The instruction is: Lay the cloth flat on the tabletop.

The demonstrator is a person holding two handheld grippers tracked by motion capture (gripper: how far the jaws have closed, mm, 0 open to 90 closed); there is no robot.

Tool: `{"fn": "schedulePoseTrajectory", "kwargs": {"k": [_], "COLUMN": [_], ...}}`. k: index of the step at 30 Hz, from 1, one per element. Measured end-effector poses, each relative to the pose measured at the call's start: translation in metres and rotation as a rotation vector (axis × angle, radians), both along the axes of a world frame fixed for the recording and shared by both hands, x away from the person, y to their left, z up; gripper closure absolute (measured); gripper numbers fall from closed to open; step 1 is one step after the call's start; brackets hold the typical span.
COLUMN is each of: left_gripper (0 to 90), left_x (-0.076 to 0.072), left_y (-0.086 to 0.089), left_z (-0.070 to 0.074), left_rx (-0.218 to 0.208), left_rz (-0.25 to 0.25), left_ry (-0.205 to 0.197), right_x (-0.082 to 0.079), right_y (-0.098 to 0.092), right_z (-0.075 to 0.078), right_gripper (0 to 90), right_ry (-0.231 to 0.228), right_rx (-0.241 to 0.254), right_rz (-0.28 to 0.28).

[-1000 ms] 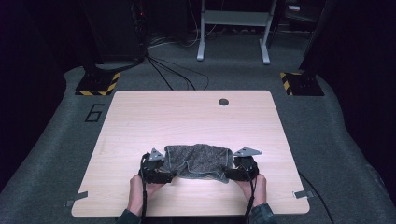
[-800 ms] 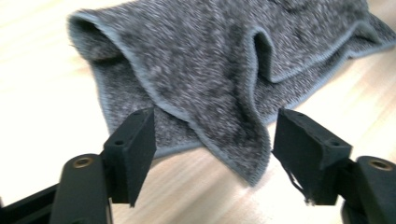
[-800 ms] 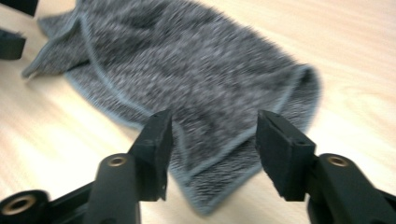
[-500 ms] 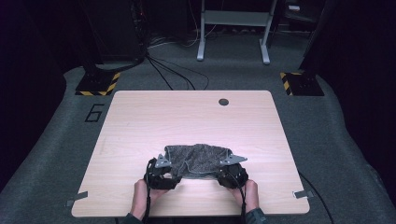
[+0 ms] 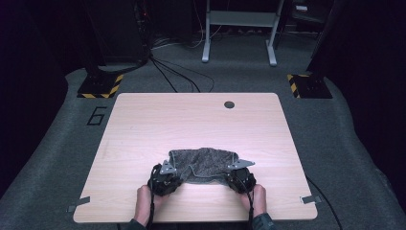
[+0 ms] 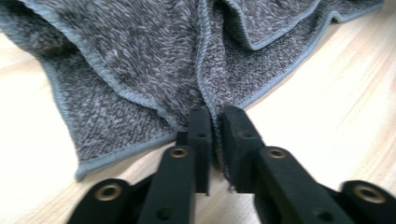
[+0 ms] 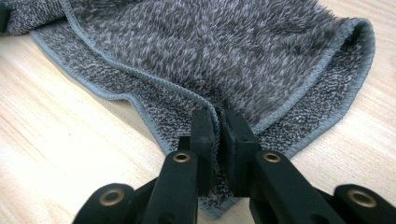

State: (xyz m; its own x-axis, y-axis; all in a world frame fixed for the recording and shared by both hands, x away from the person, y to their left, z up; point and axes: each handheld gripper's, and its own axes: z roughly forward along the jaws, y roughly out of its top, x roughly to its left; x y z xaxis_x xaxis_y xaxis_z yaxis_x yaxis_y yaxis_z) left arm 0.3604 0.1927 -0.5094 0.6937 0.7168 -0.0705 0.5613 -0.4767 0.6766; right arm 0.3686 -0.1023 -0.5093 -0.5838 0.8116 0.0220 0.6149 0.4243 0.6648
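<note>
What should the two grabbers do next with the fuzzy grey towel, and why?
Probably lift together. The left hand-held gripper and right hand-held gripper have just closed, each pinching a hemmed edge of the towel, which lies rumpled on the table. Raising both should let it hang flat.

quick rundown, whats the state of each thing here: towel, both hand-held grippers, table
grey towel: folded over in layers, lying flat near the table's front edge, near hem pinched at two spots
left hand-held gripper: jaws have just been closing, now shut on the towel's hem
right hand-held gripper: jaws have just been closing, now shut on the towel's hem
table: bare light wood beyond the towel
</note>
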Motion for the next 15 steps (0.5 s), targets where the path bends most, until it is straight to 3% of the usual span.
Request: {"fn": "schedulePoseTrajectory", "kwargs": {"k": [10, 13, 15], "left_gripper": [88.2, 88.5, 88.5], "left_x": [0.003, 0.004, 0.004], "left_y": [0.01, 0.015, 0.017], "left_z": [0.01, 0.014, 0.015], "left_rx": [0.018, 0.037, 0.027], "left_rz": [0.031, 0.035, 0.048], "left_ry": [-0.035, -0.044, -0.047], "right_x": [-0.002, -0.004, -0.004], "right_y": [-0.015, -0.023, -0.024], "right_z": [0.015, 0.023, 0.025], "right_gripper": [87.2, 87.3, 87.3], "right_ry": [-0.025, -0.055, -0.06], "right_rx": [0.054, 0.07, 0.071], "right_rz": [-0.047, -0.049, -0.051]}}
